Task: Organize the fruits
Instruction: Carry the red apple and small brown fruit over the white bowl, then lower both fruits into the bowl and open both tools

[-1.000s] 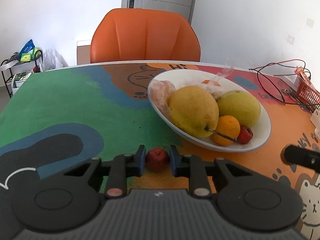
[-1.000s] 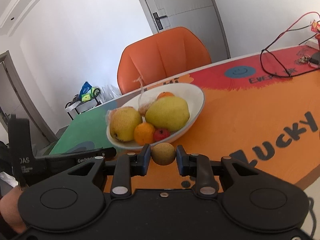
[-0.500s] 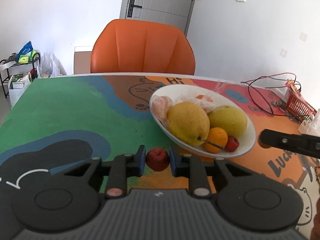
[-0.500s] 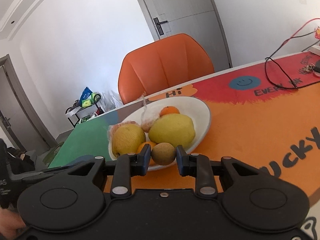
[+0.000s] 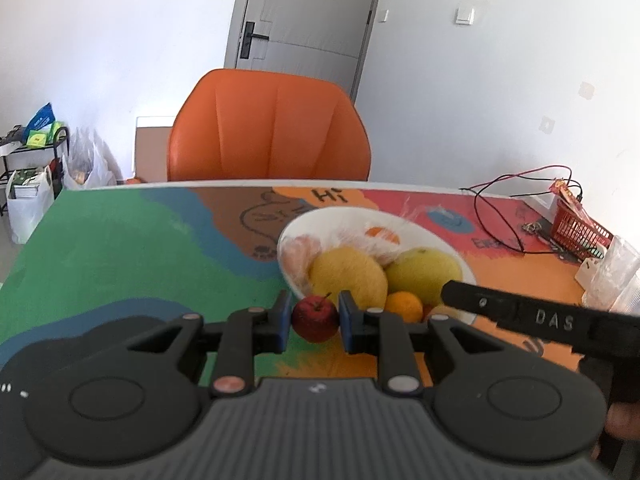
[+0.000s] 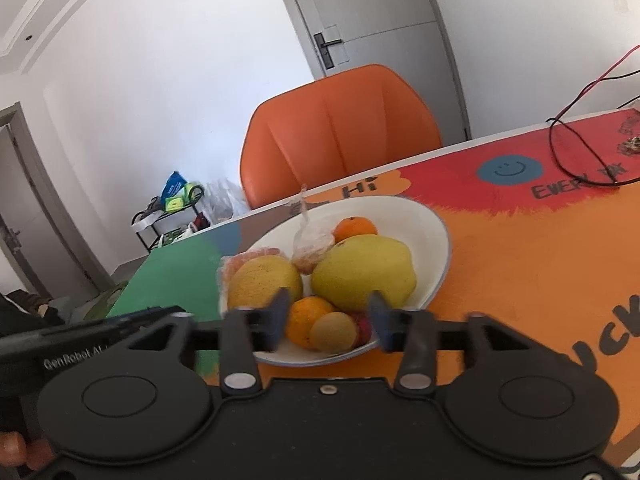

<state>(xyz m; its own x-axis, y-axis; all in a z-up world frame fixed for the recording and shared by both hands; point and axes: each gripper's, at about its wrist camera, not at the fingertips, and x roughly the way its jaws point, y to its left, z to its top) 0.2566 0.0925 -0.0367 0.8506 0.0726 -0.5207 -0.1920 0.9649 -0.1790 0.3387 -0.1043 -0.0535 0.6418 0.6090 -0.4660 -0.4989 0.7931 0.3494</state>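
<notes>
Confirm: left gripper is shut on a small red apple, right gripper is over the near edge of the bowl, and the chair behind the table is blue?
Not quite. The chair behind the table is orange, not blue, as the left wrist view shows. The rest holds: the left gripper is shut on the small red apple, and the right gripper, jaws opening, is over the near edge of the bowl.

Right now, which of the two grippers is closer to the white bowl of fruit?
Right. The right gripper is over the white bowl's near rim, its jaws opening around a brown fruit. The left gripper, clamping a small red apple, sits just short of the rim.
</notes>
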